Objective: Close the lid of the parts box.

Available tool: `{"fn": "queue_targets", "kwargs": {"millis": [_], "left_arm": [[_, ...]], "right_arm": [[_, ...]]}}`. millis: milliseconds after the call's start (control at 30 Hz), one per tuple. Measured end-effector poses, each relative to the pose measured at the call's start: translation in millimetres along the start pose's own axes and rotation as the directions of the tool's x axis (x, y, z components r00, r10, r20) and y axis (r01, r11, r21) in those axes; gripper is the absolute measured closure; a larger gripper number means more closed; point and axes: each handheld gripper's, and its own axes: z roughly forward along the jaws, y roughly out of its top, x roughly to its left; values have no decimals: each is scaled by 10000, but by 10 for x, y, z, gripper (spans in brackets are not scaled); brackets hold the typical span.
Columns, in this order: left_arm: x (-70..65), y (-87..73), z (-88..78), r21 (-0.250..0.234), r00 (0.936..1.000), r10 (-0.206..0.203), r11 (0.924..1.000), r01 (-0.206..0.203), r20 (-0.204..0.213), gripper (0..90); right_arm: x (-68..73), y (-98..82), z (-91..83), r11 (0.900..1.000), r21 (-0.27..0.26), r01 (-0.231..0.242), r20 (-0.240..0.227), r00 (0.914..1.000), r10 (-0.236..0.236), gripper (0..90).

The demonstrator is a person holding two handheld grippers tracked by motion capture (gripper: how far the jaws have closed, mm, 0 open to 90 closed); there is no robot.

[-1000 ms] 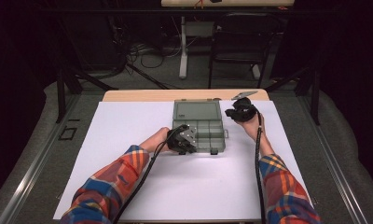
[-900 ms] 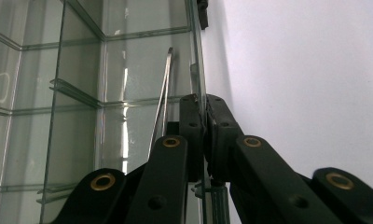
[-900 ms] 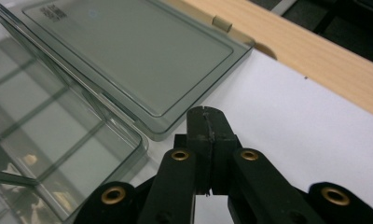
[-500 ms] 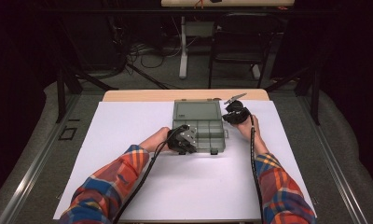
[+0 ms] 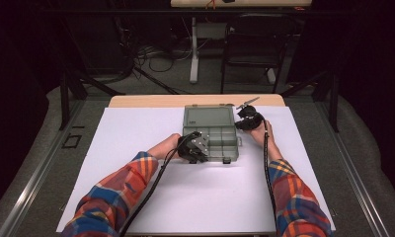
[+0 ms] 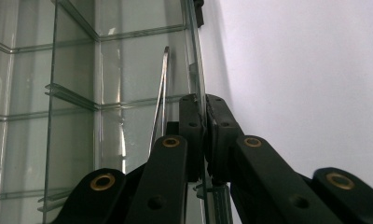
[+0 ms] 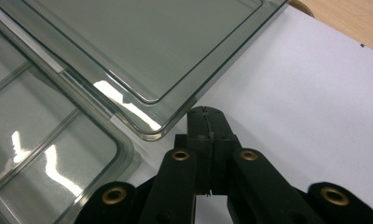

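Both claws (image 5: 194, 146) (image 5: 247, 120) closed.

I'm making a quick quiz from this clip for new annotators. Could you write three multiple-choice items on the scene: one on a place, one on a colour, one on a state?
1. Where does the left gripper grip the compartment box?
A. on its side wall
B. on its open lid
C. on a latch

2. What colour is the sheet under the box?
A. white
B. blue
C. black

3. How do the right gripper's jaws stand?
A. wide open
B. shut with nothing between them
C. shut on the lid

Answers:
1 A: in the left gripper view the clear wall runs between the closed pads.
2 A: the high view shows a white sheet covering the table.
3 B: in the right gripper view the jaws meet, beside the corner of the open lid and apart from it.
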Motion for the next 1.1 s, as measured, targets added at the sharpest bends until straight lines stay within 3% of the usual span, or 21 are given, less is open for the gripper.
{"fn": "queue_targets", "kwargs": {"millis": [400, 1100], "left_arm": [[23, 10, 7, 76, 9999, 63, 10000, -64, 141, 863], [46, 37, 14, 372, 9994, 77, 9993, -89, 334, 862]], "right_arm": [[-15, 23, 37, 9998, -151, -142, -14, 9999, 142, 900], [-37, 38, 52, 9996, -184, 210, -64, 9998, -211, 900]]}}
